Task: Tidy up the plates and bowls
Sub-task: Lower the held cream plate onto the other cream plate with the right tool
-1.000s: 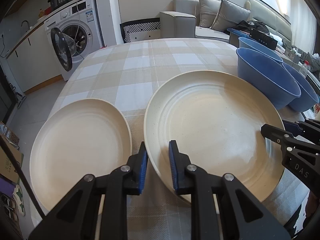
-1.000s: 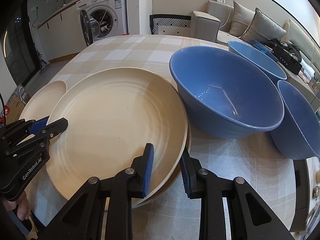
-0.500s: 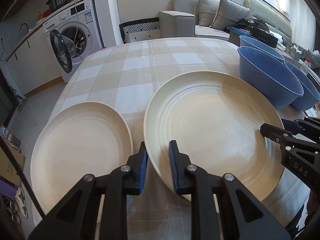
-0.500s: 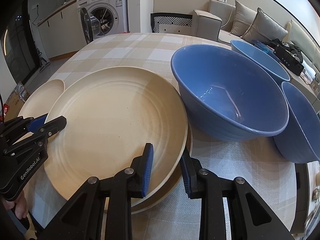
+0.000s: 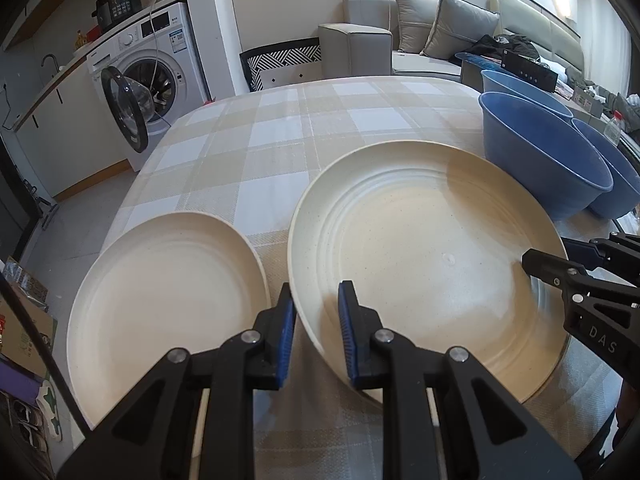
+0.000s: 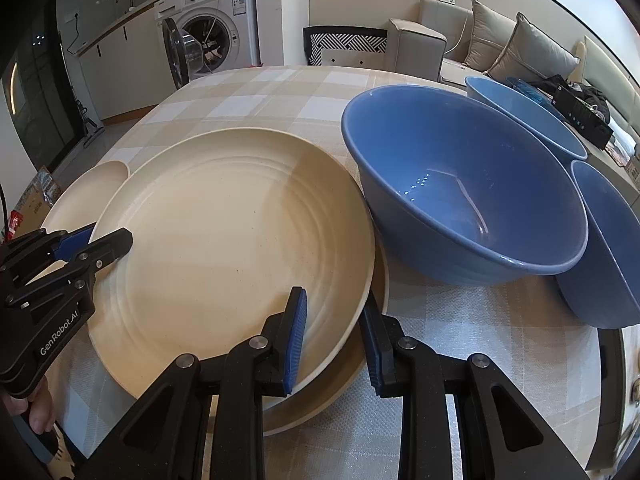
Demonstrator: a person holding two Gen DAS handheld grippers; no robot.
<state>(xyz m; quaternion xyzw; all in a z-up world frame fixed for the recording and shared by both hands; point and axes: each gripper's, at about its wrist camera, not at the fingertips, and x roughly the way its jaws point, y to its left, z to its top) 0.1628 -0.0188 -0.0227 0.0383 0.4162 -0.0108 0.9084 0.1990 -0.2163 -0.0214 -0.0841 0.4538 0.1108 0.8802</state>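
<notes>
A large cream plate (image 5: 420, 260) (image 6: 224, 240) is gripped from both sides. My left gripper (image 5: 316, 304) is shut on its near left rim, and my right gripper (image 6: 334, 308) is shut on its near right rim. The plate sits tilted over a second cream plate (image 6: 352, 372), whose rim shows beneath it. A third cream plate (image 5: 168, 300) (image 6: 80, 200) lies on the table to the left. Three blue bowls stand to the right: the nearest bowl (image 6: 460, 184) (image 5: 540, 160) touches the held plate's edge, one bowl (image 6: 520, 112) is behind it and one bowl (image 6: 608, 248) is beside it.
The table (image 5: 300, 128) has a checked cloth, and its left edge runs close to the third plate. Beyond it are a washing machine (image 5: 148, 80) with its door open, a patterned chair (image 5: 284, 60) and a sofa (image 5: 440, 40). A black box (image 6: 580, 116) lies behind the bowls.
The right wrist view has crept slightly closer to the blue bowls. Both grippers keep the same hold on the large plate.
</notes>
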